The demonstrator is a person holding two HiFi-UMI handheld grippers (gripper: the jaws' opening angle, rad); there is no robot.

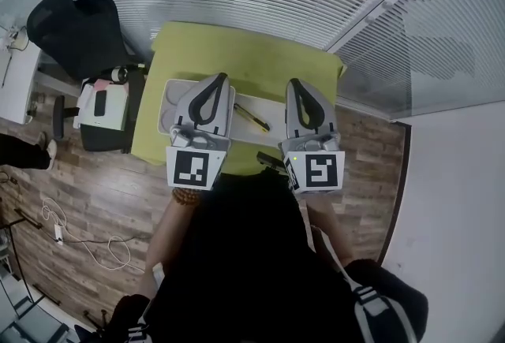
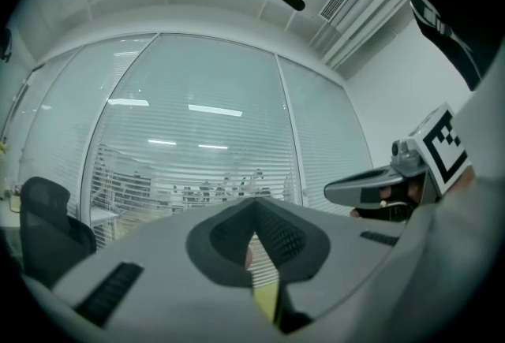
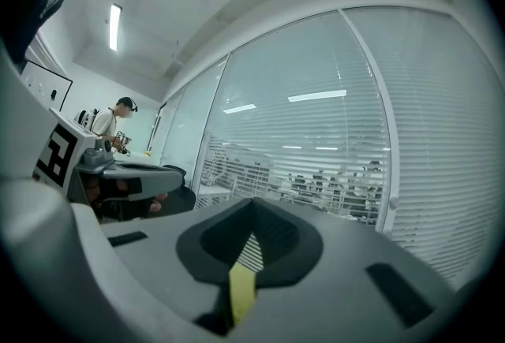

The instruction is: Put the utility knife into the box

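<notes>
Seen from the head view, a green desk (image 1: 260, 57) stands against glass walls with white blinds, and a black office chair (image 1: 75, 30) sits off its left end. The person holds both tools level above the near half of the desk. The left gripper (image 1: 220, 80) hangs over a white box (image 1: 167, 101) at the desk's left side and hides most of it. The right gripper (image 1: 293, 85) hangs well apart from the box, toward the right. The utility knife (image 1: 252, 118) – yellow and black – lies slantwise between the two grippers, touched by neither. It rests on a pale surface just right of the left gripper, and I cannot tell whether that surface belongs to the box. A small dark object (image 1: 270, 160) lies near the desk's front edge, partly hidden by the right gripper. In the left gripper view the left gripper (image 2: 254, 207) is clenched, its tips meeting with nothing between them – only blinds show beyond. The right gripper view shows the right gripper (image 3: 252, 211) likewise clenched and empty, its tips together. In that view another person (image 3: 110, 124) stands far off at the left.
</notes>
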